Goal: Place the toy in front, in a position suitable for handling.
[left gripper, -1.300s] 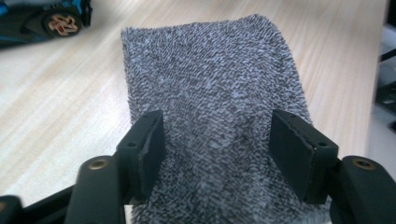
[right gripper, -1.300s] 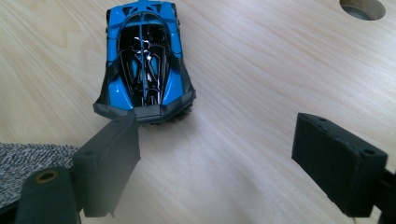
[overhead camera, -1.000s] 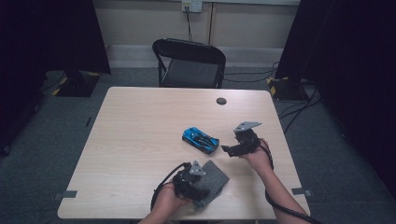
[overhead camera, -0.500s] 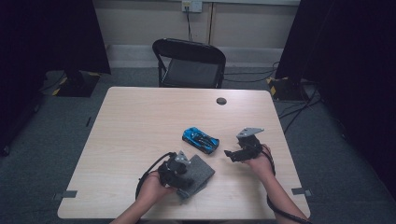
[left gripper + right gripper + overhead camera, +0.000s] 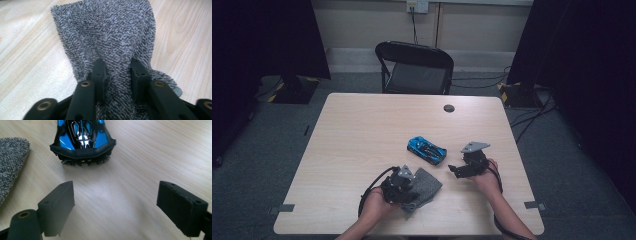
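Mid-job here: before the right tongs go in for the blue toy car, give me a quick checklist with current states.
1. Left tongs gripping the grey cloth: ok; the jaws have just been closing and now pinch a fold of it.
2. Right tongs open and empty: ok; the jaws stand wide apart with bare table between them.
3. Blue toy car lined up ahead of the right tongs: ok; it sits just beyond the jaws, slightly left of centre.
4. Path to the car free: ok; the cloth's edge lies off to the left, apart from the car.
5. Car upright on its wheels: ok in the high view.
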